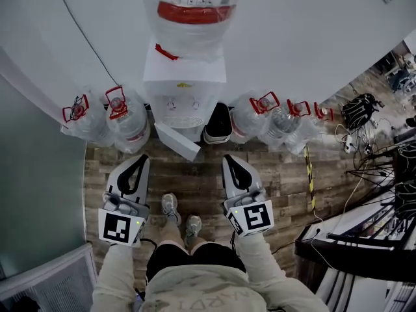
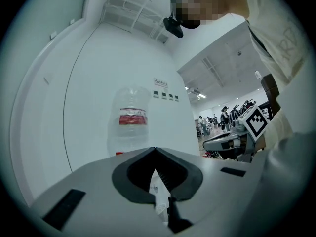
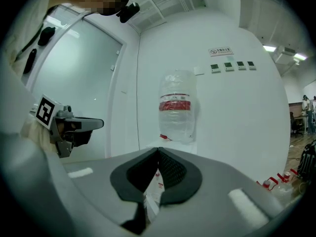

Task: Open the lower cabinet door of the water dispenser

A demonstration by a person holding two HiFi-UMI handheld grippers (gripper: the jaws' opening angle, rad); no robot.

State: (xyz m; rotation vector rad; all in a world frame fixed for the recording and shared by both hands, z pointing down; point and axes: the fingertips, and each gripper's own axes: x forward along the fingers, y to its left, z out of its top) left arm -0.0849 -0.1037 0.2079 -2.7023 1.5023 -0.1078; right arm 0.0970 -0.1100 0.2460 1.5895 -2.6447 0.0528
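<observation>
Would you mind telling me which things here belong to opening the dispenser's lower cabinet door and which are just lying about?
For the job: water dispenser; lower cabinet door; left gripper and right gripper, both shut.

Just lying about: spare water bottles on the floor; dark container beside the dispenser; bundle of cables; striped floor strip.
</observation>
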